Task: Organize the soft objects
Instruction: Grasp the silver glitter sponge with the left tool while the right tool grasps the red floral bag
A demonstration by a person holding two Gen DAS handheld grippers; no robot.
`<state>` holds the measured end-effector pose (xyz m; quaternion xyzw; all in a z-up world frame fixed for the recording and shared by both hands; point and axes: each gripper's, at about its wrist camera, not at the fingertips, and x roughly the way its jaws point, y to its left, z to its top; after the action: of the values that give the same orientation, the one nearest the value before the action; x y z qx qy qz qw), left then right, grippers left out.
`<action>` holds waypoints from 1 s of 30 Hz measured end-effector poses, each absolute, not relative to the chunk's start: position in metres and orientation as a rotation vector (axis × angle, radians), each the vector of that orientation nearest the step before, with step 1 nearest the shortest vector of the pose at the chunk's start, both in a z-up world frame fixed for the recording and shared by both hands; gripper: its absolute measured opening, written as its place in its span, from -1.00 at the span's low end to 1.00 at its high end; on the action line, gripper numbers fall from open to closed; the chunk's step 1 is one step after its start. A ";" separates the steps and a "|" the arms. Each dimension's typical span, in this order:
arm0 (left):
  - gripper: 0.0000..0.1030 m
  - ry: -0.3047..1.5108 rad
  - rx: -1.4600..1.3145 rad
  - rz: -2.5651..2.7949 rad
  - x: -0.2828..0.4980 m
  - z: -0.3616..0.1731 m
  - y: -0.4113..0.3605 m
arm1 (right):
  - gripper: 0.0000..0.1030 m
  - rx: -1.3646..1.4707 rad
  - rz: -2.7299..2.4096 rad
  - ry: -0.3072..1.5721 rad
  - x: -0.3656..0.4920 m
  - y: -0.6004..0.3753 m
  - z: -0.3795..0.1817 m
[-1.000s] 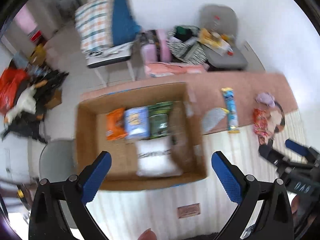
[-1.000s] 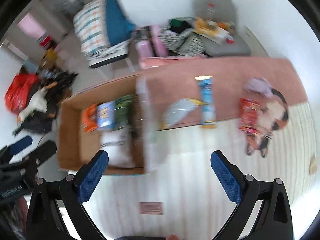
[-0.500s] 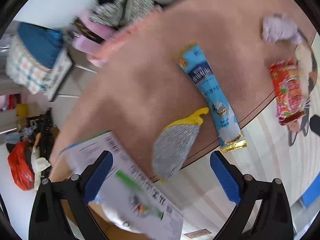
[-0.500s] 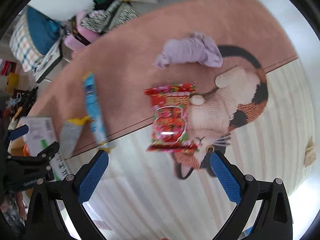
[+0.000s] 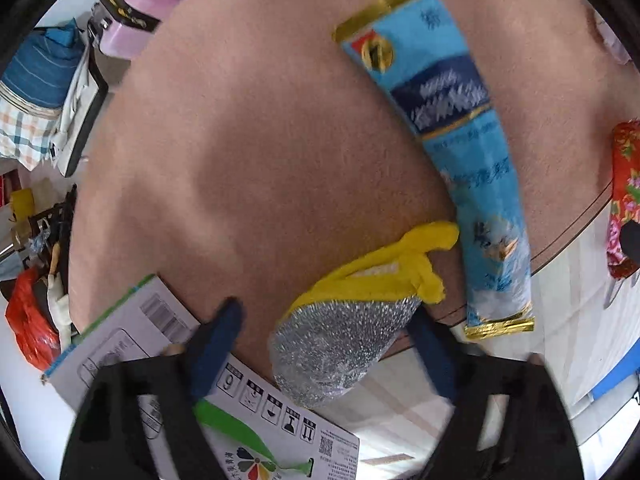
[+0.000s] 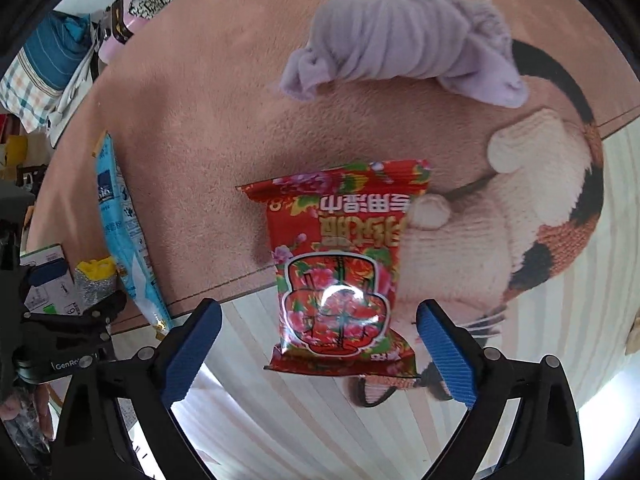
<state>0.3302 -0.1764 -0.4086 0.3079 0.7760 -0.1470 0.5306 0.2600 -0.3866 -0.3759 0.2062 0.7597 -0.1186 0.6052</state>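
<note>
**Both grippers dropping over their own targets**

Both wrist views are showing far less room than a second ago: the cardboard box and chairs are gone, and the pink plush mat (image 5: pixel 248 152) is now filling each picture, so both grippers are coming down close over it.

Left gripper (image 5: pixel 316 344) is straddling the silver mesh scrubbing mitt with a yellow cuff (image 5: pixel 336 340). Its jaws have just been closing, with the silver end lying between the blue pads; blur is hiding whether they are pressing yet, so I am reading it as not yet clamped. The mitt's long axis is running from between the jaws up and right, cuff outermost, just beside the long blue snack packet with gold ends (image 5: pixel 460 152). A printed white box flap (image 5: pixel 256 408) is lying under the left finger.

Right gripper (image 6: pixel 318 344) is standing released, jaws wide and just beginning to narrow, either side of the lower end of the red flowered snack bag (image 6: pixel 340 268). That bag is lying lengthwise away from the gripper, across the mat's edge. A crumpled lilac cloth (image 6: pixel 404 44) is sitting well beyond it.
</note>
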 end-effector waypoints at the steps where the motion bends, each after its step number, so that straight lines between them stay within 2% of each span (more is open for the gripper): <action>1: 0.25 1.855 0.718 -0.356 0.330 -0.408 -0.176 | 0.84 0.477 -0.275 1.763 0.261 -0.386 -0.378; 2: 0.10 1.867 0.701 -0.361 0.329 -0.407 -0.175 | 0.72 0.477 -0.275 1.772 0.262 -0.386 -0.381; 4: 0.07 1.866 0.701 -0.347 0.326 -0.406 -0.173 | 0.57 0.478 -0.277 1.793 0.263 -0.385 -0.388; 6: 0.04 1.857 0.688 -0.338 0.322 -0.403 -0.171 | 0.30 0.455 -0.293 1.804 0.263 -0.380 -0.391; 9: 0.01 1.857 0.612 -0.330 0.320 -0.396 -0.163 | 0.03 0.436 -0.317 1.784 0.261 -0.378 -0.388; 15: -0.01 1.806 0.452 -0.332 0.315 -0.358 -0.149 | -0.05 0.427 -0.310 1.716 0.252 -0.367 -0.363; 23: 0.00 1.671 0.194 -0.358 0.296 -0.263 -0.103 | -0.06 0.414 -0.175 1.595 0.232 -0.312 -0.290; 30: 0.00 1.561 0.052 -0.275 0.278 -0.188 0.012 | -0.06 0.346 0.053 1.494 0.213 -0.191 -0.213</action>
<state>0.2779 0.0121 -0.1878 0.0234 0.7013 -0.1234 0.7017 0.2126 -0.1908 -0.2127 0.1565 0.6759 0.0241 0.7198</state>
